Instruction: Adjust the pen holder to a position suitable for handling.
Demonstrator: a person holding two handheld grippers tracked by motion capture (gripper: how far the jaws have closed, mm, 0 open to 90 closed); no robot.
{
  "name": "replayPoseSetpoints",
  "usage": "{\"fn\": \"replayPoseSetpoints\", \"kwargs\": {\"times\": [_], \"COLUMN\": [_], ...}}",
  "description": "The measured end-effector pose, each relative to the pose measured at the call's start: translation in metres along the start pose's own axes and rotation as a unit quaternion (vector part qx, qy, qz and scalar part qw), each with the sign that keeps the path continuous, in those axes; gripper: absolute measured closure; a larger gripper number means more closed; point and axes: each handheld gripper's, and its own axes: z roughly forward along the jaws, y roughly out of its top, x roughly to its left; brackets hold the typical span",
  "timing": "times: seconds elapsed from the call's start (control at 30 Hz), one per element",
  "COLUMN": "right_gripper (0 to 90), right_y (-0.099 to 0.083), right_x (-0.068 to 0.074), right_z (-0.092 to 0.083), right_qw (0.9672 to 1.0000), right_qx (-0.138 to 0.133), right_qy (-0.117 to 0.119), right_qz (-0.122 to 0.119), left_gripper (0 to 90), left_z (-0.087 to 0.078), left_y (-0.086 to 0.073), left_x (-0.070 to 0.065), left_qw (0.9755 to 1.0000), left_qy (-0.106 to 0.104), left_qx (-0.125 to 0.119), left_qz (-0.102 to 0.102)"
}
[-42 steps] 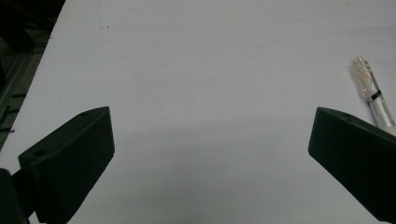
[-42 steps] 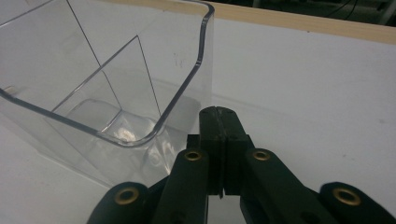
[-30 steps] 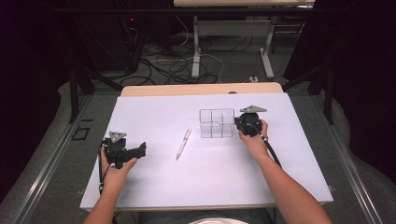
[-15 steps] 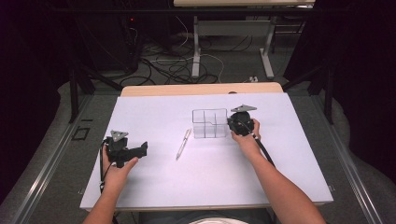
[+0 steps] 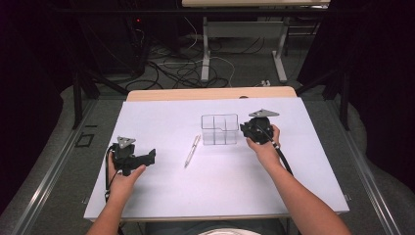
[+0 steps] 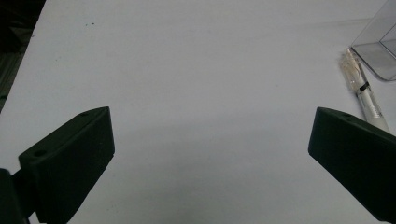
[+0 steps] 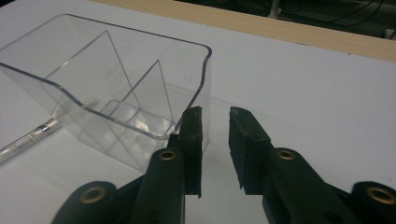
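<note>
While the person's two hands sit apart on the white sheet, the scene reads as follows.

Right gripper [image 5: 246, 129]: at about 2 o'clock from the table's centre, held in the right hand [image 5: 264, 147] — just beside the right-hand wall of the organizer.
Right jaws: parted by a narrow gap and they have just been opening; in the right gripper view [image 7: 215, 126] nothing lies between them, and the nearer jaw stands against the outside of the clear wall, contact too close to call.
Organizer: a clear plastic desk organizer [image 5: 219, 129] with inner dividers [image 7: 116, 70], upright on the sheet at roughly 1 o'clock, its compartments see-through.
Pen: a white, clear-bodied pen [image 5: 192, 151] lying flat near the centre, at 7 o'clock from the organizer, close to it but apart; in the left gripper view [image 6: 366, 95] it lies at 2 o'clock, tip towards the organizer's corner [image 6: 380, 46].
Left gripper [image 5: 149, 157]: at 8 o'clock, held in the left hand [image 5: 125, 174], well apart from the pen.
Left jaws: spread wide — only bare sheet between them [image 6: 210, 135].
Table: wooden-edged table [image 5: 210, 93] under the white sheet [image 5: 161, 117].
</note>
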Motion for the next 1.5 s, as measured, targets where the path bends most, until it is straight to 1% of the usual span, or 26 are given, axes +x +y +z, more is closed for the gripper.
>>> {"fn": "replayPoseSetpoints", "kwargs": {"times": [0.03, 0.07, 0.1, 0.2, 0.27, 0.3, 0.33, 0.4, 0.43, 0.47, 0.5, 0.53, 0.73, 0.8, 0.83, 0.87, 0.9, 0.93, 1.0, 1.03, 1.13, 1.17, 1.27, 1.3, 1.37, 1.5], "right_gripper": [70.7, 69.1, 69.1, 62.8, 57.7, 56.0, 56.0, 50.9, 48.0, 48.0, 44.9, 42.7, 37.2, 32.0, 27.9, 27.9, 25.5, 22.3, 19.5, 19.5, 18.4, 17.0, 16.0, 15.4, 15.2, 14.1], "right_y": [0.000, 0.000, 0.000, 0.000, -0.002, -0.004, -0.004, -0.009, -0.012, -0.012, -0.014, -0.015, -0.019, -0.020, -0.022, -0.022, -0.023, -0.028, -0.033, -0.033, -0.041, -0.044, -0.052, -0.056, -0.057, -0.062], "right_x": [0.002, 0.004, 0.004, 0.007, 0.008, 0.008, 0.008, 0.008, 0.006, 0.006, 0.005, 0.005, 0.005, 0.005, 0.004, 0.004, 0.004, 0.003, 0.001, 0.001, -0.001, -0.003, -0.008, -0.012, -0.014, -0.020], "right_z": [-0.009, -0.013, -0.013, -0.026, -0.037, -0.041, -0.041, -0.046, -0.048, -0.048, -0.050, -0.052, -0.062, -0.067, -0.069, -0.069, -0.071, -0.072, -0.073, -0.073, -0.074, -0.074, -0.073, -0.071, -0.069, -0.064], "right_qw": [1.0000, 1.0000, 1.0000, 0.9999, 0.9997, 0.9997, 0.9997, 0.9996, 0.9994, 0.9994, 0.9993, 0.9993, 0.9993, 0.9993, 0.9992, 0.9992, 0.9991, 0.9988, 0.9987, 0.9987, 0.9982, 0.9981, 0.9980, 0.9978, 0.9976, 0.9968], "right_qx": [-0.004, -0.006, -0.006, -0.011, -0.011, -0.012, -0.012, -0.013, -0.010, -0.010, -0.005, -0.005, 0.001, 0.002, 0.002, 0.002, 0.008, 0.016, 0.023, 0.023, 0.036, 0.036, 0.036, 0.040, 0.042, 0.057], "right_qy": [0.002, 0.003, 0.003, 0.008, 0.020, 0.022, 0.022, 0.023, 0.031, 0.031, 0.034, 0.035, 0.036, 0.035, 0.037, 0.037, 0.040, 0.045, 0.046, 0.046, 0.048, 0.049, 0.050, 0.050, 0.052, 0.048], "right_qz": [-0.001, 0.002, 0.002, 0.003, 0.005, 0.005, 0.005, 0.008, 0.009, 0.009, 0.012, 0.009, 0.011, 0.017, 0.010, 0.010, 0.013, 0.008, 0.003, 0.003, 0.000, 0.003, 0.013, 0.015, 0.018, 0.029], "left_gripper": [0.5, 0.4, 0.4, 0.4, 0.5, 0.5, 0.5, 0.5, 0.5, 0.5, 1.3, 2.0, 2.4, 2.6, 2.6, 2.6, 2.6, 2.8, 3.4, 3.4, 4.4, 4.7, 4.9, 5.1, 5.2, 5.6], "left_z": [0.000, 0.000, 0.000, 0.001, 0.001, 0.001, 0.001, 0.001, 0.001, 0.001, 0.001, 0.001, 0.001, 0.001, 0.001, 0.001, 0.000, 0.000, 0.000, -0.001, 0.000, -0.001, 0.000, -0.001, 0.000, 0.000], "left_y": [0.000, 0.000, 0.000, 0.001, 0.001, 0.001, 0.001, 0.001, 0.001, 0.001, 0.001, 0.001, 0.001, 0.001, 0.002, 0.002, 0.002, 0.002, 0.002, 0.002, 0.003, 0.003, 0.003, 0.003, 0.003, 0.004], "left_x": [0.000, 0.000, 0.000, -0.001, -0.001, -0.001, -0.001, -0.001, -0.002, -0.002, -0.002, -0.002, -0.006, -0.007, -0.007, -0.008, -0.008, -0.009, -0.011, -0.012, -0.015, -0.015, -0.018, -0.019, -0.021, -0.026], "left_qw": [1.0000, 1.0000, 1.0000, 1.0000, 1.0000, 1.0000, 1.0000, 1.0000, 1.0000, 1.0000, 0.9999, 0.9999, 0.9999, 0.9999, 0.9998, 0.9998, 0.9998, 0.9998, 0.9997, 0.9997, 0.9995, 0.9994, 0.9993, 0.9993, 0.9991, 0.9989], "left_qy": [0.000, -0.001, 0.000, -0.001, -0.001, -0.002, -0.002, -0.003, -0.004, -0.005, -0.007, -0.011, -0.016, -0.017, -0.018, -0.017, -0.019, -0.021, -0.022, -0.023, -0.028, -0.029, -0.033, -0.035, -0.036, -0.040], "left_qx": [0.003, -0.001, 0.000, -0.001, 0.000, 0.000, 0.000, 0.001, 0.001, 0.003, 0.005, 0.003, 0.004, 0.003, 0.005, 0.003, 0.002, 0.002, -0.002, -0.002, -0.003, 0.001, -0.002, -0.002, -0.001, 0.003], "left_qz": [0.000, -0.001, -0.002, -0.004, -0.004, -0.004, -0.003, -0.004, -0.004, -0.006, -0.005, -0.006, 0.002, 0.002, 0.001, 0.001, 0.000, 0.003, 0.005, 0.006, 0.012, 0.017, 0.018, 0.016, 0.020, 0.025]}}
